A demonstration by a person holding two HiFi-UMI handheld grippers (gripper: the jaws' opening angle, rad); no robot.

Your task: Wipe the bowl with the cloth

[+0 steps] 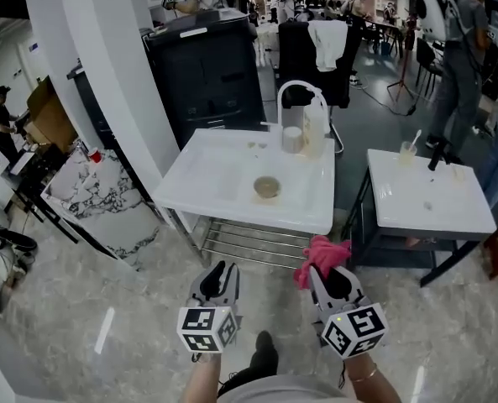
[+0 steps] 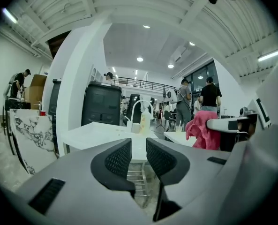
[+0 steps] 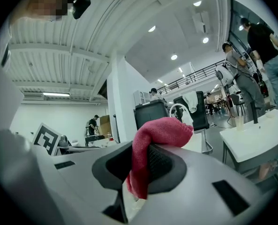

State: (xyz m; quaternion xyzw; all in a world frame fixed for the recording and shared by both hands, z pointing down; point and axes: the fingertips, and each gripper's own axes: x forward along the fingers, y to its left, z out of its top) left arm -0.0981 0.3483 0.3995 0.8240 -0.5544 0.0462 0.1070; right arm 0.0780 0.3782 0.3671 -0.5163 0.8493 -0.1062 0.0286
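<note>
The pink cloth [image 3: 160,135] is a soft, nubbly wad pinched in the right gripper [image 3: 141,165]. Its long axis runs up and down between the ribbed black pads, with the top flopping right. The left gripper [image 2: 139,156] is slightly open with nothing in it. Mid-frame in the head view, the small round tan bowl [image 1: 266,187] sits mouth-up on the glossy white table [image 1: 207,183], well apart from both.

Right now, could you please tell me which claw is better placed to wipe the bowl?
The right claw: it is shut on the cloth, ready to wipe. The left claw is open and empty, so it could steady the bowl.
</note>
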